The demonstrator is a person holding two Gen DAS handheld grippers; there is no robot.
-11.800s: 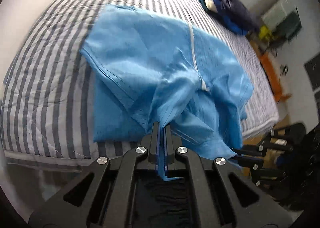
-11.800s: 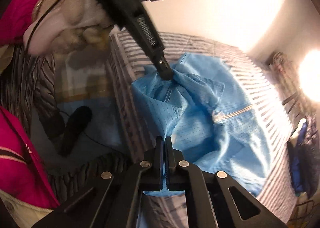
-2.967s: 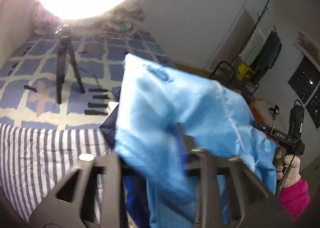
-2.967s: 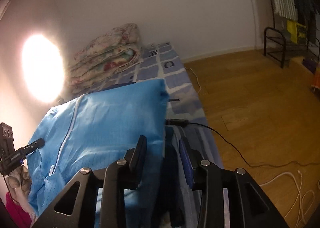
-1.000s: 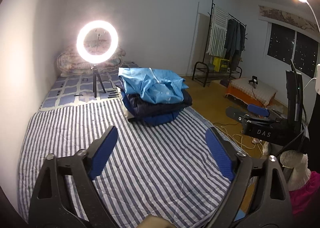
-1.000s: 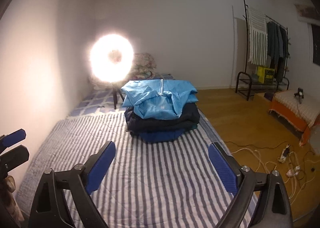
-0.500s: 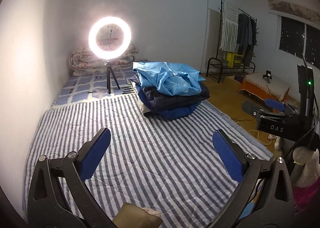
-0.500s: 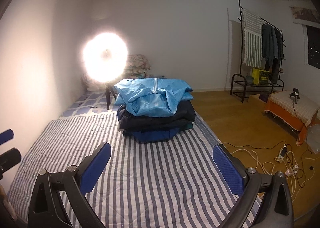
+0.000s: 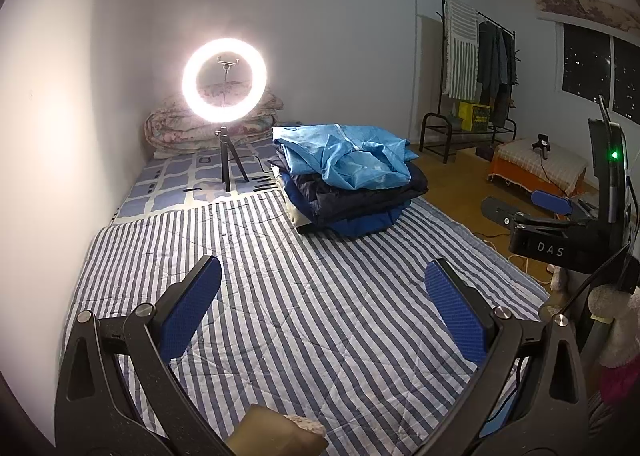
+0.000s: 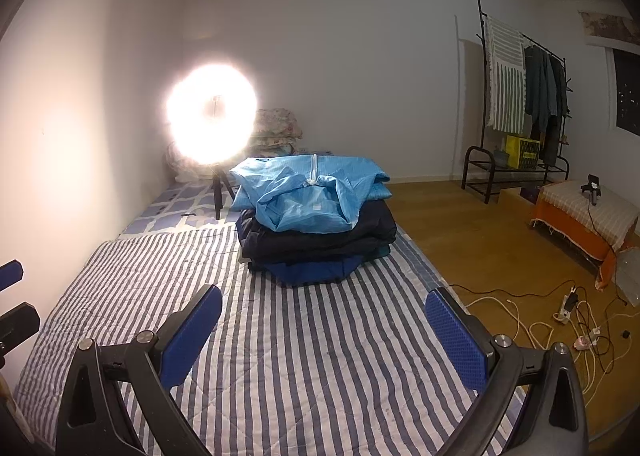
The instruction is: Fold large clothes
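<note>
Both tongs spread wide and empty: the left tongs (image 9: 322, 310) and the right tongs (image 10: 323, 330) hover over the near part of the striped bed (image 10: 280, 356). The light-blue garment (image 10: 310, 192) lies folded on top of a stack of dark clothes (image 10: 316, 246) near the far right corner of the striped cover, straight ahead of both tongs and well apart from them. Its long axis runs roughly across the view. Neither hand is clearly nearer. No unfolded garment shows on the bed.
</note>
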